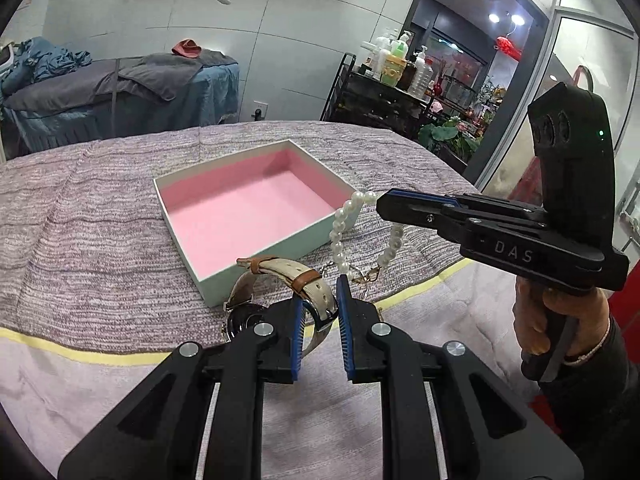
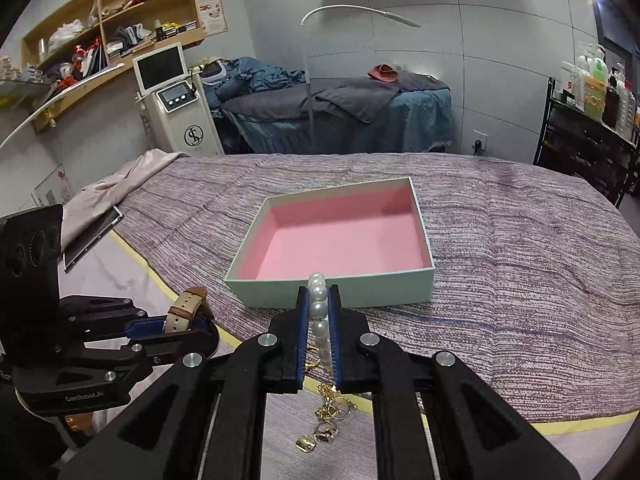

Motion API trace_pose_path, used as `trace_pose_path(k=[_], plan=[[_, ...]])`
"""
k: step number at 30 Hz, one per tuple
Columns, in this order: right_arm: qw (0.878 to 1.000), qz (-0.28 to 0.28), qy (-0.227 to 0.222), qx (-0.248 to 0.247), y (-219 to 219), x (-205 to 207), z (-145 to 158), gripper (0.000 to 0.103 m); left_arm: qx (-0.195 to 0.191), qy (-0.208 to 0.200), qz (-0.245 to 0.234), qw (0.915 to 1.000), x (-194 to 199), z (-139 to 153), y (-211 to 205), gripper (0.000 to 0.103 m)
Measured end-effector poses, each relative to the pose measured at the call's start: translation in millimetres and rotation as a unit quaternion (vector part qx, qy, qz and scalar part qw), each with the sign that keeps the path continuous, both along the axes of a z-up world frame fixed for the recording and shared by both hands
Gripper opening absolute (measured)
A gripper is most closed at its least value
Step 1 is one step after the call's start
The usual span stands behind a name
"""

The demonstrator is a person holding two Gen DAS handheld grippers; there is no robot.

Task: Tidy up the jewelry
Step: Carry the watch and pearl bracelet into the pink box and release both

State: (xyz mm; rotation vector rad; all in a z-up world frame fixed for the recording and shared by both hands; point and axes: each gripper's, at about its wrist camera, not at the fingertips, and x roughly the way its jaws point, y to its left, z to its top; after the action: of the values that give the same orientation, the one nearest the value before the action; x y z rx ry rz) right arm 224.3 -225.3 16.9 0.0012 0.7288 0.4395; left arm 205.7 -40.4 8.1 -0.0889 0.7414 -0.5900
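A pale green box point(image 1: 260, 276) with a pink lining sits open on the purple blanket; the box point(image 2: 340, 292) is also ahead in the right wrist view, nothing inside it. My left gripper point(image 1: 320, 300) is shut on a wristwatch point(image 1: 288, 272) with a cream and tan strap, its dark dial hanging to the left. In the right wrist view the watch point(image 2: 182, 312) shows at the left. My right gripper point(image 2: 319, 300) is shut on a pearl necklace point(image 2: 319, 308). From the left view, the right gripper point(image 1: 380, 200) has the pearl necklace point(image 1: 340, 232) hanging off its tip beside the box.
Small gold pieces point(image 2: 328, 420) lie on the pink sheet below the right gripper. A tablet point(image 2: 92, 236) rests at the bed's left edge. A yellow stripe point(image 1: 80, 354) crosses the cover. A black cart with bottles point(image 1: 384, 88) stands beyond the bed.
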Motion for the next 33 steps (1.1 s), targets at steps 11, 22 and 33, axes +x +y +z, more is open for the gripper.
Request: trace_pose_path(k=[11,22,33], plan=[[0.999,-0.006,-0.025,0.024,10,29,31,0.009,0.004,0.001,0.014,0.9999,78,22,-3,0.016],[0.997,-0.068,0.022,0.001,23,116,-7,0.009,0.024,0.036,0.073,0.9964,160,-24,-12,0.016],[0.994,-0.089,0.053,-0.028,21,135,-44,0.009,0.027,0.070,0.088,0.9933,178,-56,-9,0.016]])
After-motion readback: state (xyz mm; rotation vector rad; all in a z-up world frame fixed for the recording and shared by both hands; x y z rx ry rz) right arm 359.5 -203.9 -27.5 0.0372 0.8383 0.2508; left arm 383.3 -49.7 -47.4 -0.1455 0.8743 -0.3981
